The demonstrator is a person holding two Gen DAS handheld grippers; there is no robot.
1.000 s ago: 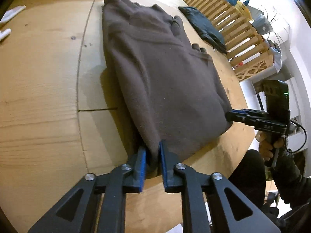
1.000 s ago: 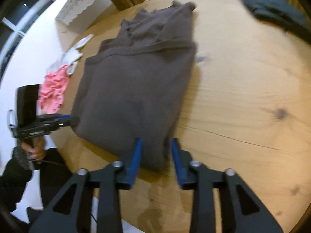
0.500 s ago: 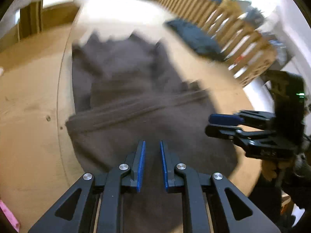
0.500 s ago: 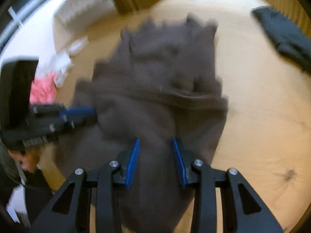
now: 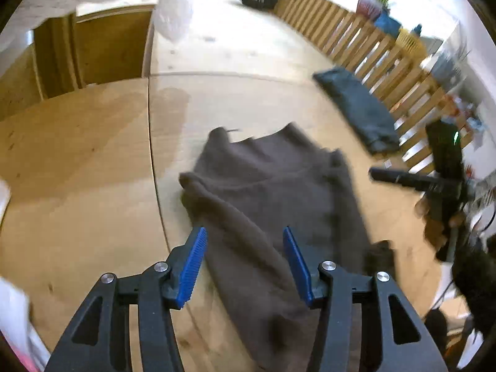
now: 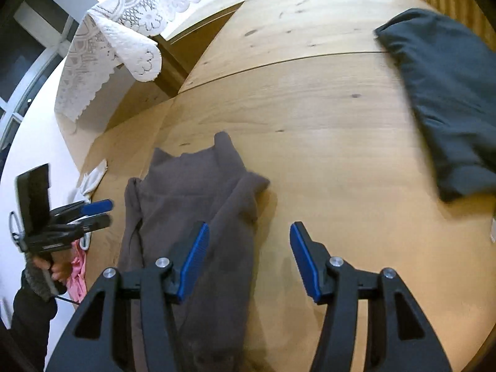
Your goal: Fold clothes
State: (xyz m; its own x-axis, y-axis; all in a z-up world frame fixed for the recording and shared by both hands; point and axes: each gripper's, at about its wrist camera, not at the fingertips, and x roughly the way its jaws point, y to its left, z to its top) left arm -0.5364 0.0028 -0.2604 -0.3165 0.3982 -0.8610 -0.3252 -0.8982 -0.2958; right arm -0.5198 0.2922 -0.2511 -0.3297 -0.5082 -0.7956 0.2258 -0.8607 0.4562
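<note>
While both hand-held grippers, left (image 5: 243,262) and right (image 6: 248,260), stand spread and empty, the brown garment (image 5: 272,204) lies folded over at the frame's lower centre on the table (image 5: 93,161). One fold seems finished; next probably needs flattening or another fold.

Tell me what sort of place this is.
Probably a home dining or living room: a round wooden table with clothes on it, a lace tablecloth on furniture nearby, and a potted plant behind a slatted fence.
</note>
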